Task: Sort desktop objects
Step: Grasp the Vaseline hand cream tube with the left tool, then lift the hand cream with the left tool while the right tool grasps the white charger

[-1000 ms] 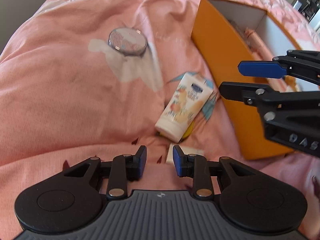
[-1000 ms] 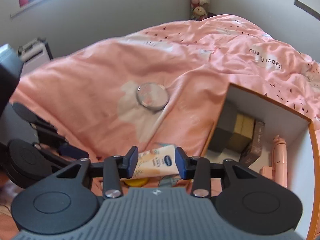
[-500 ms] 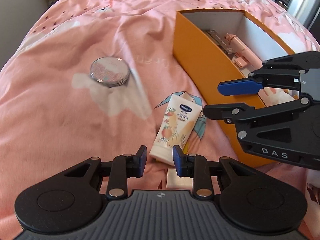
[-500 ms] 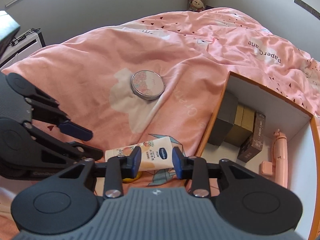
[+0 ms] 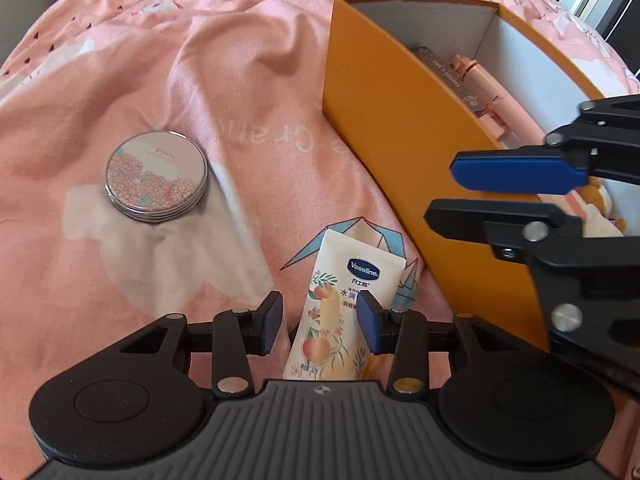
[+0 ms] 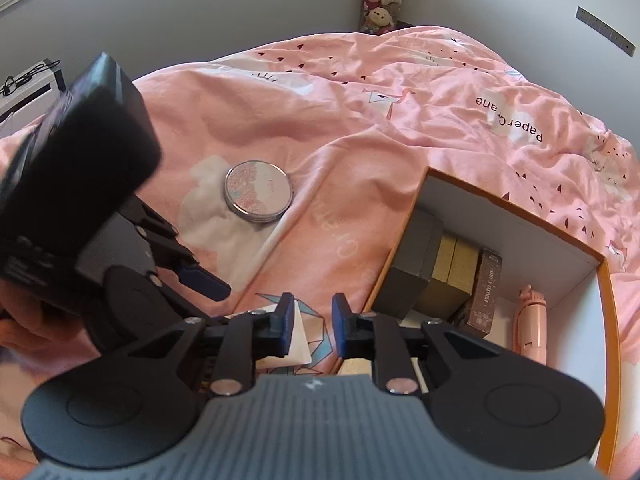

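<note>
The left gripper [image 5: 319,322], at the lower centre of its own view, has its jaws opening – the blue pads stand on either side of the Vaseline tube [image 5: 342,312], which lies flat on the pink duvet [image 5: 120,80] with its crimped end pointing up the frame. The right pad looks very near the tube's edge, the left pad is apart from it; whether either presses on it I cannot tell, and the tube's cap end is hidden under the gripper body.

The right gripper [image 6: 310,326], low in the middle of its view, has its jaws closing and now stands narrow, with only the duvet's crane print seen in the gap. A white corner of the tube peeks out just behind its left pad, not between the two. In the left wrist view the same gripper reaches in from the right edge, over the orange box [image 5: 384,92].

The round tin [image 5: 157,176] lies on the duvet at centre left, well apart from the tube. Inside the box, at the lower right of the right wrist view, are a grey carton [image 6: 412,276], a photo card pack [image 6: 486,292] and a pink handled thing [image 6: 530,322] – its lower end is cut off by the gripper. The box's near corner is also hidden
</note>
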